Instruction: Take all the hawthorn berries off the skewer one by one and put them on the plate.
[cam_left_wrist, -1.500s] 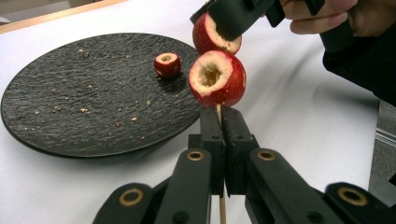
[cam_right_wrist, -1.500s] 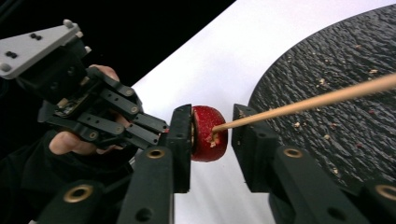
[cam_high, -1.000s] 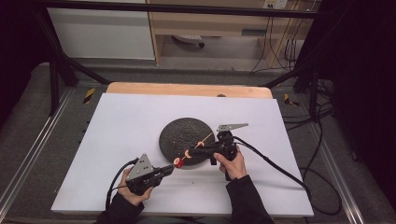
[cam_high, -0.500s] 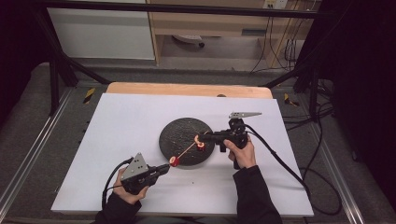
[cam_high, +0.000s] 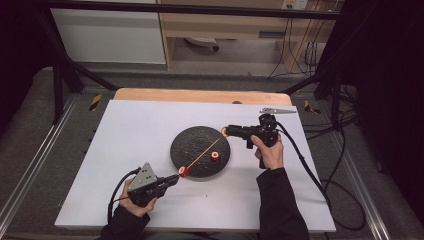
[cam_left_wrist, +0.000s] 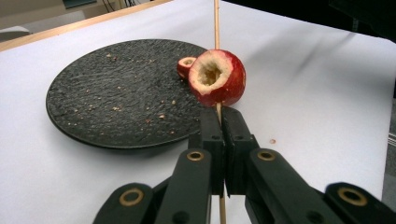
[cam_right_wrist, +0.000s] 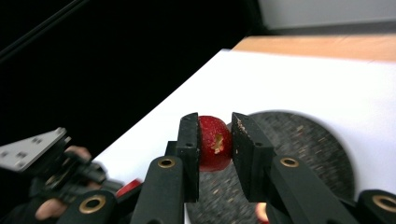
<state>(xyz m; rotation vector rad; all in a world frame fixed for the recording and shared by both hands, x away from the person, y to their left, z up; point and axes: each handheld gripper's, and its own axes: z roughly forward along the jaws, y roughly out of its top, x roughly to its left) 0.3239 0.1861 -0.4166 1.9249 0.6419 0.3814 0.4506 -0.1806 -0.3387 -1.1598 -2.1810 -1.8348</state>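
Work in hand: stripping red fruit pieces off a thin wooden skewer (cam_high: 204, 152) onto the round black textured plate (cam_high: 190, 141) at centre frame of the high view.

Left gripper (cam_high: 172, 179), lower left of centre, jaws pressed together and pinching the skewer's near end. In the left gripper view the stick runs up between the jaws, and a red hollowed fruit piece with pale flesh (cam_left_wrist: 217, 77) sits on it just above the tips.

Right gripper (cam_high: 226, 131), right of the plate at its upper right edge, lifted off the skewer. Its jaws pinch one small red fruit piece (cam_right_wrist: 214, 143), seen clamped between the pads in the right gripper view.

Done, judging by the layout: one small red cored piece (cam_high: 215, 156) lies on the plate at its right side, and one more is off the stick, in the right gripper. Crumbs on the plate.

Left to do: drop the held piece on the plate, then pull the last piece off near the left gripper. Roughly two thirds through.

White table (cam_high: 125, 125) covering, wooden edge along the top. No brands, labels or readable writing anywhere.
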